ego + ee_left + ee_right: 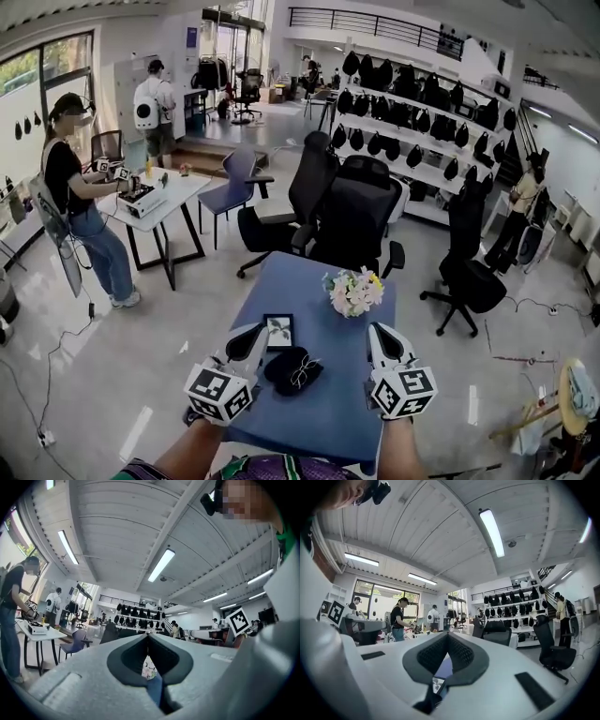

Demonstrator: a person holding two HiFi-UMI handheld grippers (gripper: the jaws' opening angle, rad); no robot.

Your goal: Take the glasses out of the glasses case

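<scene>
A black glasses case lies on the blue table, near its front middle. A pair of thin-framed glasses rests on the case's right part. My left gripper hovers just left of the case, with its jaw tips touching and nothing between them. To the right of the case my right gripper is also shut and empty. In the left gripper view the jaws meet at the tip; so do those in the right gripper view. Neither gripper touches the case or the glasses.
A small framed picture lies just behind the case. A bunch of flowers stands at the table's back right. Black office chairs crowd behind the table. People work at a white table at far left.
</scene>
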